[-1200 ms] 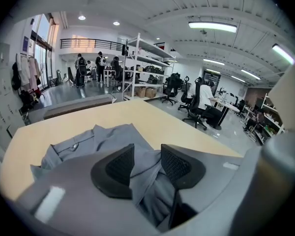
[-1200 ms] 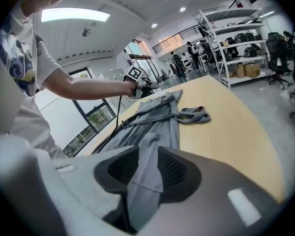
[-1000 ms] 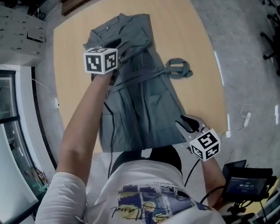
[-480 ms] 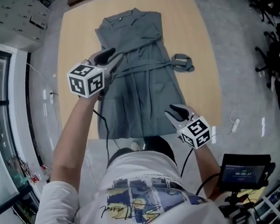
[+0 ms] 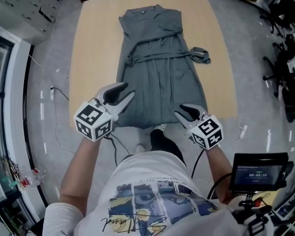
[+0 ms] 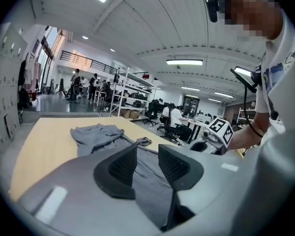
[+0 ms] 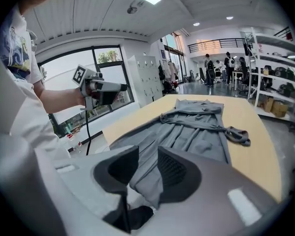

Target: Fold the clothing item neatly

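Grey dress [image 5: 160,77] lies flat and lengthwise on the pale wood surface [image 5: 93,58], collar at the far end, hem at the near edge by the person; waist belt runs across the middle, its loose knotted end [image 5: 201,54] lying off the dress's right side on the bare wood; left tool [image 5: 128,90] hovers over the near left corner of the dress, tips just above the hem area, jaws moderately apart and just been closing a little, nothing between them, only cloth seen beyond the gap in the left gripper view; right tool [image 5: 179,110] sits at the near right corner of the hem, jaws part-way apart with a narrow gap; hem cloth shows through that gap in the right gripper view, but the pads do not look pressed on it; both tools point away from the person and slightly down, well apart from each other, one at each hem corner; small monitor [image 5: 258,171] sits low right beside the person; grey floor [image 5: 54,82] surrounds the surface.
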